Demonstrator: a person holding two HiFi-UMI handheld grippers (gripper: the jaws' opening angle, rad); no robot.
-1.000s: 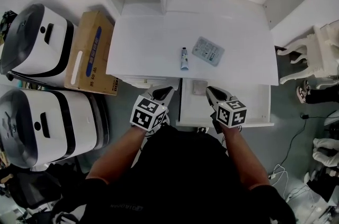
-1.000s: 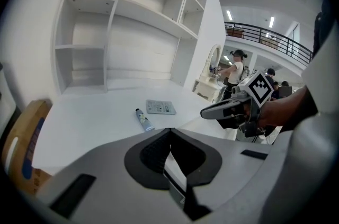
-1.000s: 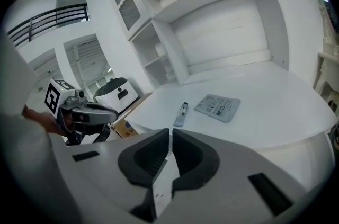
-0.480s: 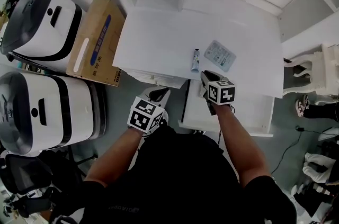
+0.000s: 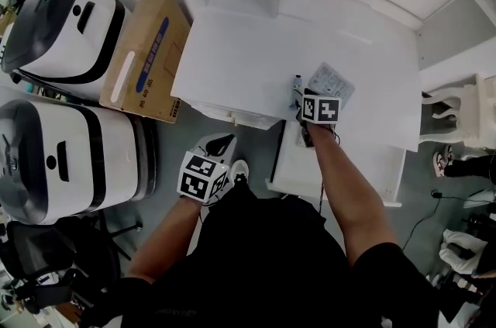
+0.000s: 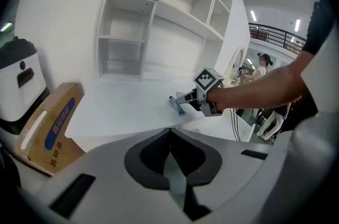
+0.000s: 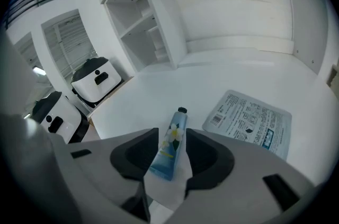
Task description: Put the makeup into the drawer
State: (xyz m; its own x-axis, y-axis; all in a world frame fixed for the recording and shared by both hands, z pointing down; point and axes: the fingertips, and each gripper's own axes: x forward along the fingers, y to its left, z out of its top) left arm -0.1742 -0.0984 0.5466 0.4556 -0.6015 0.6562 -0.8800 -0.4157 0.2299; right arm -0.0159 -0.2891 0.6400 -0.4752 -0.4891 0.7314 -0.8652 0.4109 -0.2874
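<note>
R gripper point(image 5: 298, 98) jaws just widening round tube point(image 7: 174, 138); L gripper point(image 6: 170, 133) closed

right tongs point(image 5: 301, 100) hide most of the tube point(image 5: 296, 81); print on the sachet point(image 5: 335, 78) is unreadably small.

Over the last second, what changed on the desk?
The right claw moved up from the open drawer onto the desk; its jaws have just been opening and now straddle the blue tube without gripping it. The left claw drew back toward the person, shut. Tube, sachet and drawer stayed put.
</note>
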